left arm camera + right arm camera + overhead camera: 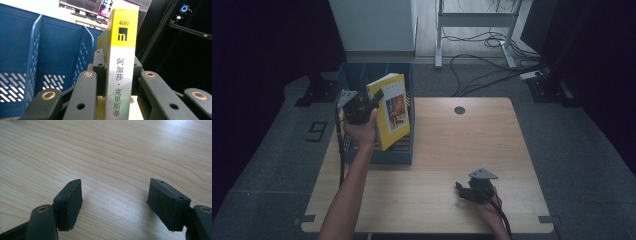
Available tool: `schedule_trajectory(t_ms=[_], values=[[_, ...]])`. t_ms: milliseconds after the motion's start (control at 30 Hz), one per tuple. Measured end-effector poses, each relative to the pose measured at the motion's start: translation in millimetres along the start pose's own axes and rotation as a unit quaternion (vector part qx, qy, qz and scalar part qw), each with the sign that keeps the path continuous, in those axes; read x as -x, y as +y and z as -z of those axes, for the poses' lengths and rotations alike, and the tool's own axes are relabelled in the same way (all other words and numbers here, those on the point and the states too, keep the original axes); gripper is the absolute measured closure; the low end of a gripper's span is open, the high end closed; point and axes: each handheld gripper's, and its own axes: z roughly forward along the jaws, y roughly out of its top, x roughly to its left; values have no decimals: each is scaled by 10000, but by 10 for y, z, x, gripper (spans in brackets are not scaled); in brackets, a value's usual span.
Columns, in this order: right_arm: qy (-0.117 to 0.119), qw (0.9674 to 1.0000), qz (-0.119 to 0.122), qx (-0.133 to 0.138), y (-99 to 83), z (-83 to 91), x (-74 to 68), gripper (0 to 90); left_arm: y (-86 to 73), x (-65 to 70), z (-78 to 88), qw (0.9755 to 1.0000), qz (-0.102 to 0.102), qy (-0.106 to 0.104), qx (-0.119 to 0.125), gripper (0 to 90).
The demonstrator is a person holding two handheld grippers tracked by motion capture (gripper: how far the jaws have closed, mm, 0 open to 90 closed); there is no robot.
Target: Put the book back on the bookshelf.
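Note:
A yellow and white book (394,111) hangs tilted over the blue file rack (379,156) at the table's back left. My left gripper (373,100) is shut on the book. In the left gripper view the jaws clamp either side of the book's spine (121,50), which has a yellow top and printed characters, with the rack's dividers (50,55) behind it. My right gripper (460,190) rests low over the wooden table (452,145) near its front edge. Its jaws stand open (113,200) with bare wood (112,150) between them.
A round cable hole (459,110) sits at the table's back middle. Beyond the table are a white cabinet (374,25), a desk frame (477,20) and loose cables (492,60) on the grey floor. Dark curtains close both sides.

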Motion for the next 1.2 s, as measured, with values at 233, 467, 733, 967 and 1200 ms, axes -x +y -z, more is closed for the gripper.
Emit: schedule_trajectory(t_ms=[233, 467, 733, 967, 1200], values=[[-6, 10000, -3, -1, 0, 0, 0, 272, -21, -3, -81, 10000, -10, 59, -21, 753], [-11, 10000, 13, -3, 0, -1, -2, 272, -33, 0, -151, 10000, -21, 86, -36, 753], [-25, 10000, 34, -9, 0, -1, -6, 272, -88, -22, -242, 9999, -15, 134, -82, 752], [-38, 10000, 57, -12, 0, -3, -9, 272, -120, -28, -291, 9998, -31, 163, -85, 752], [-53, 10000, 74, -15, 0, -4, -12, 272, -161, -15, -351, 9998, -65, 190, -69, 752]])
